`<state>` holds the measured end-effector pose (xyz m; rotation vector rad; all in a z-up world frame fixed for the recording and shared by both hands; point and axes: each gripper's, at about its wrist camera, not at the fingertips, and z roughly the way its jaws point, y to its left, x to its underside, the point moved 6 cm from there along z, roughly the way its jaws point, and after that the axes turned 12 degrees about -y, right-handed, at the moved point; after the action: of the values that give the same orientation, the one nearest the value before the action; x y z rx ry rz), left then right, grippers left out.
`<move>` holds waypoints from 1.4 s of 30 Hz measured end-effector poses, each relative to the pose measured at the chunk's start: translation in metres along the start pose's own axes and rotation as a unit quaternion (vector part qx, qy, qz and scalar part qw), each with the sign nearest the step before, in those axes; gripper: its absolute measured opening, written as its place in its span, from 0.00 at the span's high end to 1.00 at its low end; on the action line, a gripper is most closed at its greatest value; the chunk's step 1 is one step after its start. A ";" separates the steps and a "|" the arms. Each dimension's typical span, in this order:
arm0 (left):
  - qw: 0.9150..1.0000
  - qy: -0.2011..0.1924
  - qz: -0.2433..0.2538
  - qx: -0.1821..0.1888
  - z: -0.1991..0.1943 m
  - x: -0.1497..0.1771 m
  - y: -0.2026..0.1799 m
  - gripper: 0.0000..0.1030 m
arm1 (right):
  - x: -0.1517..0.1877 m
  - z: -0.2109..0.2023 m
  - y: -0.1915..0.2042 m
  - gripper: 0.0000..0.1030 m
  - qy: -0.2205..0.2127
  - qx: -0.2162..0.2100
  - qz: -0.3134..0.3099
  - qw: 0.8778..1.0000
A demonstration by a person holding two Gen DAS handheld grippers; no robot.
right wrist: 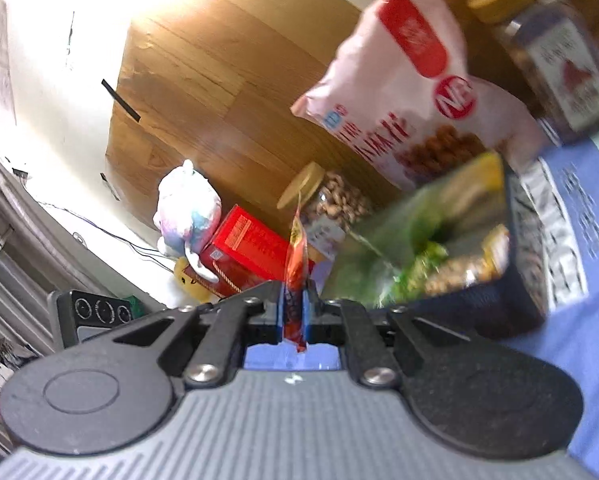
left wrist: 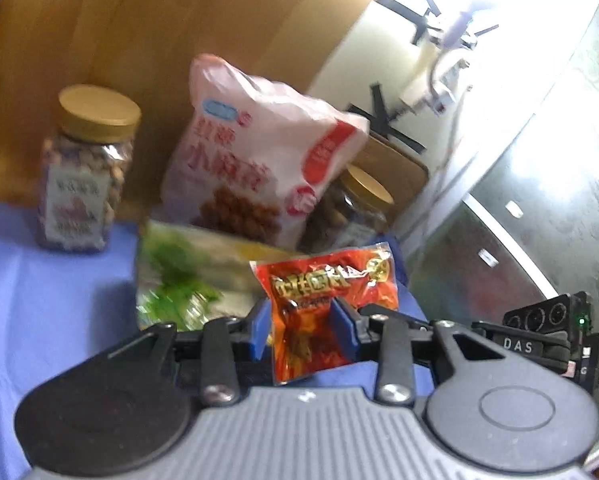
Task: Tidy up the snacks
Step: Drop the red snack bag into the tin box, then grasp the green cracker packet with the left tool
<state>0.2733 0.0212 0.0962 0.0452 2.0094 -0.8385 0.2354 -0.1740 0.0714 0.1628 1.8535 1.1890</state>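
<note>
In the left wrist view the left gripper (left wrist: 302, 330) pinches a red packet (left wrist: 331, 308) flat between its blue pads, above a blue cloth (left wrist: 51, 288); just beyond lie a green bag (left wrist: 187, 272) and a pink bag (left wrist: 255, 152) leaning on the wooden board (left wrist: 139, 40), with a jar (left wrist: 85, 168) far left and a second jar (left wrist: 355, 208) to the right behind the pink bag. In the right wrist view the right gripper (right wrist: 294, 314) is pressed together on a thin red packet (right wrist: 296, 272) seen edge-on, with the green bag (right wrist: 431, 240) just right, the pink bag (right wrist: 411, 92) and a jar (right wrist: 555, 56) farther right, and a red box (right wrist: 251, 248) and plush toy (right wrist: 189, 208) far left.
</note>
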 end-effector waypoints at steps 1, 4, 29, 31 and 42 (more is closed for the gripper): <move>1.000 -0.002 0.002 -0.008 0.004 -0.003 0.006 0.68 | -0.002 0.008 -0.001 0.89 0.003 0.000 -0.006 1.000; 0.999 0.001 0.001 -0.037 0.022 -0.008 0.028 0.68 | -0.002 0.036 -0.008 0.89 0.013 0.013 -0.025 1.000; 0.996 0.031 -0.032 -0.078 -0.077 0.092 0.064 0.60 | 0.059 0.003 -0.002 0.67 0.079 0.080 -0.107 0.988; 0.994 0.028 -0.057 -0.089 -0.094 0.107 0.075 0.60 | 0.079 -0.004 0.004 0.67 0.105 0.061 -0.088 0.989; 0.992 0.010 -0.109 -0.069 -0.142 0.149 0.066 0.60 | 0.158 -0.054 0.032 0.66 0.115 0.074 -0.197 0.971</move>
<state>0.1054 0.1111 -0.0066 -0.2504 2.1117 -0.8356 0.0917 -0.1086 0.0070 -0.2621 2.0573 0.8207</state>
